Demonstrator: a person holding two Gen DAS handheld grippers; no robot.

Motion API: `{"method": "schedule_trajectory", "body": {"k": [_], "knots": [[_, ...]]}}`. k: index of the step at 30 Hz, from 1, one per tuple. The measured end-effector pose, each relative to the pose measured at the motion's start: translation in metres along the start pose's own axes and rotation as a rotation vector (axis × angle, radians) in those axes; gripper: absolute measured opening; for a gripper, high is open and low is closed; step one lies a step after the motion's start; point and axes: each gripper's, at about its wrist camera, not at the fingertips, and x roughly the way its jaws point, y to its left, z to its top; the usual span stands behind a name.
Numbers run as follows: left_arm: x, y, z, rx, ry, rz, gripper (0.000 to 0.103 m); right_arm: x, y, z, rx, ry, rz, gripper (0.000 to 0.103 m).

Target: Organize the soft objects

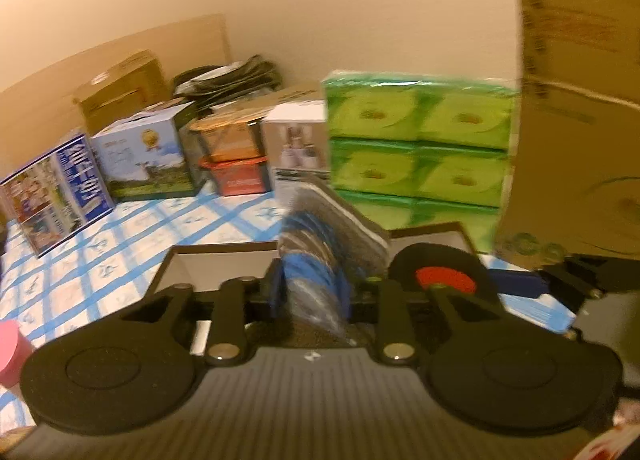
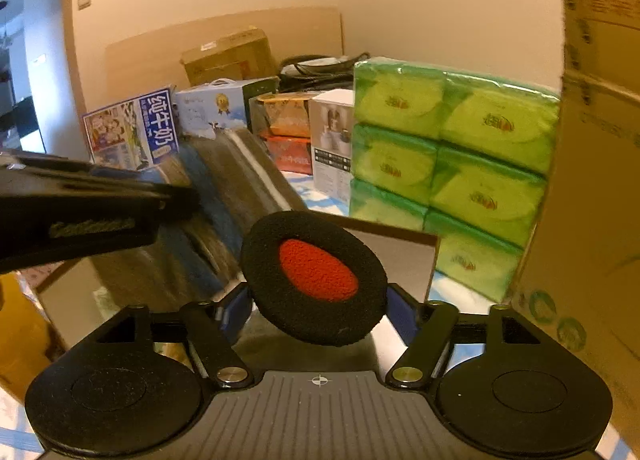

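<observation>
- The left tool [image 1: 310,292] is clamped on a flat packet [image 1: 320,244] of grey and blue striped fabric in glossy wrap; the packet stands on edge between the blue finger pads and tilts up and away over the box.
- The right tool [image 2: 318,310] is closed on a round black foam pad [image 2: 316,276] with a red, pebbly centre; the disc is pinched at its lower edge and leans back, its face to the camera.
- From the right wrist view the left tool crosses in from the left side, and the packet [image 2: 224,195] sits just beside the pad.
- Both things hang over a shallow open box [image 2: 400,256], dark-rimmed with pale smooth walls, on a worktop covered by a blue-and-white checked cloth [image 1: 120,244].
- Just behind the box rises a block of green tissue packs [image 2: 452,163], soft, shiny, stacked three high.
- A tall plain carton [image 2: 592,187] stands to their right.
- Farther back, a row of printed cartons [image 1: 144,155] lines the cream wall.
</observation>
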Motion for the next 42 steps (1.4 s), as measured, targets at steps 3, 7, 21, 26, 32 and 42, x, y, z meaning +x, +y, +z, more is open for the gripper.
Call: {"method": "schedule_trajectory", "body": {"k": [3,7,21,26,32,42], "knots": [[0.017,-0.004,0.003,-0.013,0.012,0.050,0.039,0.009,0.000,-0.002,-0.040,0.014,-0.004,0.079],[0.027,-0.011,-0.003,0.014,0.025,0.061,0.042,0.008,-0.001,-0.008,-0.073,0.026,0.000,0.079],[0.013,-0.013,-0.020,-0.020,0.087,-0.008,0.043,-0.034,0.003,-0.032,-0.059,0.016,0.053,0.079],[-0.012,-0.006,-0.026,-0.047,0.087,-0.034,0.043,-0.061,0.010,-0.039,-0.020,0.002,0.059,0.079],[-0.060,0.001,-0.039,-0.074,0.070,-0.102,0.045,-0.106,0.022,-0.048,0.057,-0.029,0.065,0.079],[-0.155,0.026,-0.076,-0.132,0.033,-0.193,0.053,-0.182,0.058,-0.070,0.196,-0.054,0.062,0.079]]}}
